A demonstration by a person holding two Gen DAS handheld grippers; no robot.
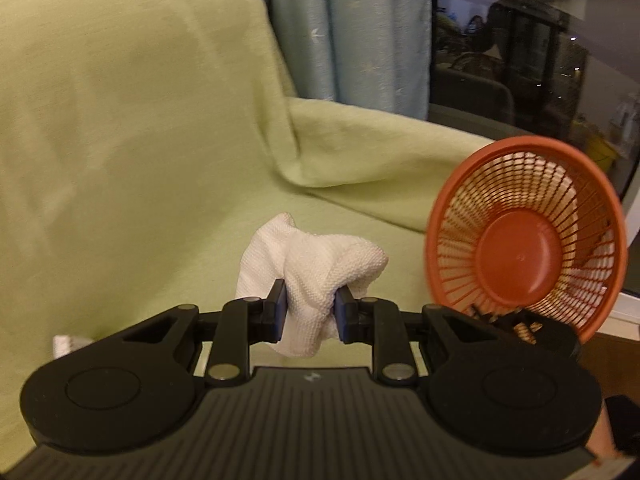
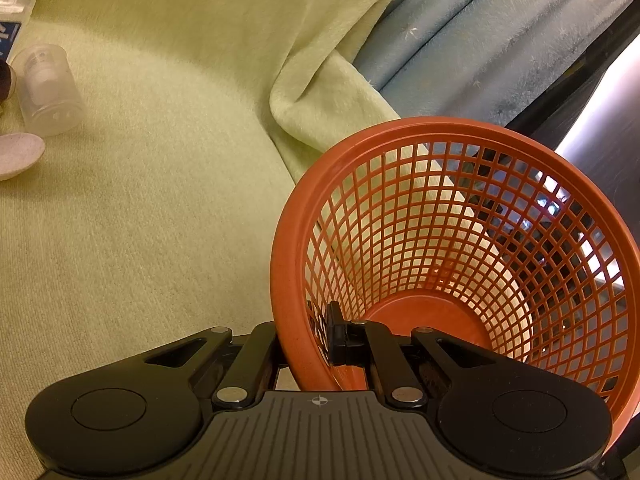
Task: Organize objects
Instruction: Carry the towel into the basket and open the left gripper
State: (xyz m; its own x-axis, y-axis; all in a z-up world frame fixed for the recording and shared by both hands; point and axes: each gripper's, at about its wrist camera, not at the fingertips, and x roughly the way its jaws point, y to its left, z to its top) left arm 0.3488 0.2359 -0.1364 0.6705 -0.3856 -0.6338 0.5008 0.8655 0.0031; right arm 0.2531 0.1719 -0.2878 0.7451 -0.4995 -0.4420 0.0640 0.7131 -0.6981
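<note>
A crumpled white knitted cloth [image 1: 316,260] hangs in my left gripper [image 1: 309,314], whose jaws are shut on it above the green-covered sofa seat [image 1: 152,220]. To its right an orange mesh basket [image 1: 524,236] is held tilted, its mouth facing the cloth. In the right wrist view my right gripper [image 2: 320,340] is shut on the near rim of that orange mesh basket [image 2: 452,240], one finger inside and one outside the wall. The basket looks empty inside.
A clear plastic cup [image 2: 50,92] lies on its side at the left of the seat, with a pale round lid [image 2: 18,154] and other small items beside it. Blue curtains [image 1: 344,28] and a dark window [image 1: 512,44] stand behind the sofa.
</note>
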